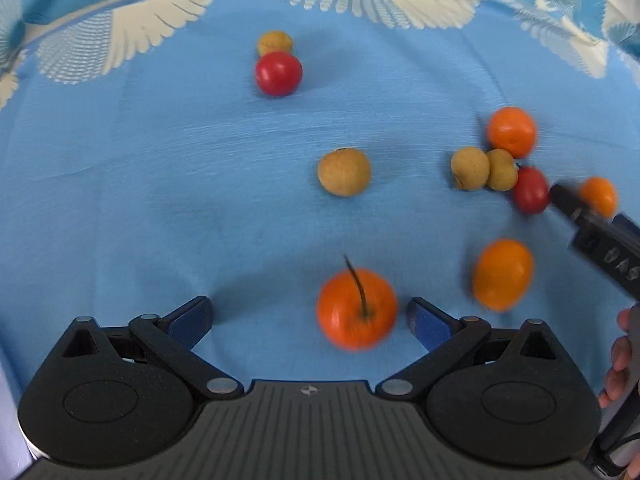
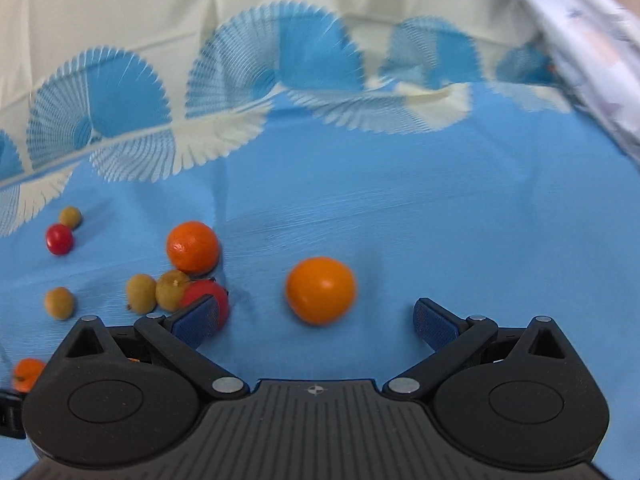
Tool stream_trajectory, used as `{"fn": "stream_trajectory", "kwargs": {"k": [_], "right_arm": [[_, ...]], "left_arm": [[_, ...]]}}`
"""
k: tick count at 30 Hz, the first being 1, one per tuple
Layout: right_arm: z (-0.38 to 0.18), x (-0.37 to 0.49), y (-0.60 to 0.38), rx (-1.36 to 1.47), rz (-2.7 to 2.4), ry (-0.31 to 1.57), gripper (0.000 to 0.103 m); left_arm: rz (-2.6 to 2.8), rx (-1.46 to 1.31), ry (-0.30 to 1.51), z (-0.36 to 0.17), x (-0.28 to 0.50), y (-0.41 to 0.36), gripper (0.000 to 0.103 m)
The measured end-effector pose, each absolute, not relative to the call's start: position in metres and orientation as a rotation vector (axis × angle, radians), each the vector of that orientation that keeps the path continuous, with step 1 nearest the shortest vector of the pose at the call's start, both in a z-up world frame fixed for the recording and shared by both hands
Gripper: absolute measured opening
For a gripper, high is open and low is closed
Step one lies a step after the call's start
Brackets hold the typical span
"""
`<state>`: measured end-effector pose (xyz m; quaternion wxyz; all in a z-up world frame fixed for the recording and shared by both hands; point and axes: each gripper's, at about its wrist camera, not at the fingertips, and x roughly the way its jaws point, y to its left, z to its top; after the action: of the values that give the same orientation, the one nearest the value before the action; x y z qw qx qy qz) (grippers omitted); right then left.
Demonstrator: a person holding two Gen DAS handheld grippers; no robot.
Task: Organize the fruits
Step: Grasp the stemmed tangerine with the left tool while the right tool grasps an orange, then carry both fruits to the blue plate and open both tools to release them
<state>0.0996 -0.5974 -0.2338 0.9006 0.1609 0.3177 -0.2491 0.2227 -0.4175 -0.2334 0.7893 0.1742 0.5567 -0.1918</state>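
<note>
nearest the left wrist camera, the left gripper is spread wide and grasps nothing, with an orange fruit with a dark stem lying between its blue pads, closer to the right pad and apparently not touching it. the right gripper is likewise released and empty; a smooth orange fruit sits on the cloth just beyond its fingertips, roughly centred in the gap.

sorting looks barely begun, as a judgement. fruits lie scattered over the blue tablecloth with kinds mixed, and no bowl, tray or other container shows in either view. far on the left side a red fruit touches a tan one. a lone tan fruit sits mid-cloth. to the right is a mixed cluster: two tan fruits side by side, a mandarin behind them and a second red fruit at their right. another orange fruit lies near, right of the stemmed one. so nearly everything seems left to do.

both tools are held low and angled down toward the cloth. in the left view the right gripper's dark finger reaches in from the right edge beside the red fruit of the cluster, and the person's hand shows at that edge. each claw seems lined up on an orange fruit, though motion blur makes exact contact hard to tell.
</note>
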Motion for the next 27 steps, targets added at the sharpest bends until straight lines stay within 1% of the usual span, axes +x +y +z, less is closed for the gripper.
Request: {"fn": "stream_trajectory", "kwargs": {"k": [2,5,8,11,12,14,15,16,17,18,19,20,24,27], "right_arm": [[-0.243,0.100,-0.607,0.388,-0.509,0.577,0.102],[-0.249,0.098,-0.603,0.340,-0.515,0.542,0.102],[-0.249,0.099,-0.602,0.323,-0.522,0.549,0.102],[-0.248,0.098,-0.597,0.267,-0.552,0.599,0.102],[-0.249,0.097,-0.595,0.252,-0.574,0.605,0.102],[-0.250,0.096,-0.596,0.251,-0.586,0.607,0.102],[-0.251,0.097,-0.596,0.248,-0.589,0.609,0.102],[-0.250,0.098,-0.595,0.239,-0.587,0.611,0.099],[-0.250,0.097,-0.593,0.223,-0.572,0.603,0.083],[-0.247,0.096,-0.589,0.198,-0.553,0.590,0.070],[-0.244,0.096,-0.586,0.166,-0.558,0.588,0.049],[-0.242,0.097,-0.583,0.141,-0.578,0.599,0.041],[-0.235,0.083,-0.591,0.243,-0.597,0.582,0.041],[-0.225,0.066,-0.591,0.285,-0.634,0.547,0.041]], "left_arm": [[-0.436,0.391,1.163,-0.233,0.223,-0.422,0.103],[-0.458,0.391,1.159,-0.232,0.224,-0.420,0.103],[-0.456,0.410,1.177,-0.233,0.228,-0.424,0.103],[-0.458,0.419,1.210,-0.229,0.235,-0.426,0.103],[-0.461,0.417,1.214,-0.228,0.236,-0.424,0.102],[-0.472,0.415,1.199,-0.225,0.236,-0.423,0.095],[-0.480,0.420,1.186,-0.221,0.231,-0.421,0.080],[-0.508,0.427,1.169,-0.215,0.228,-0.422,0.052],[-0.538,0.439,1.158,-0.209,0.224,-0.424,0.038],[-0.544,0.462,1.142,-0.204,0.221,-0.426,0.039],[-0.555,0.467,1.125,-0.201,0.218,-0.426,0.039],[-0.569,0.467,1.120,-0.199,0.217,-0.426,0.039],[-0.557,0.435,1.146,-0.193,0.212,-0.417,0.039],[-0.559,0.423,1.134,-0.181,0.203,-0.407,0.039]]}}
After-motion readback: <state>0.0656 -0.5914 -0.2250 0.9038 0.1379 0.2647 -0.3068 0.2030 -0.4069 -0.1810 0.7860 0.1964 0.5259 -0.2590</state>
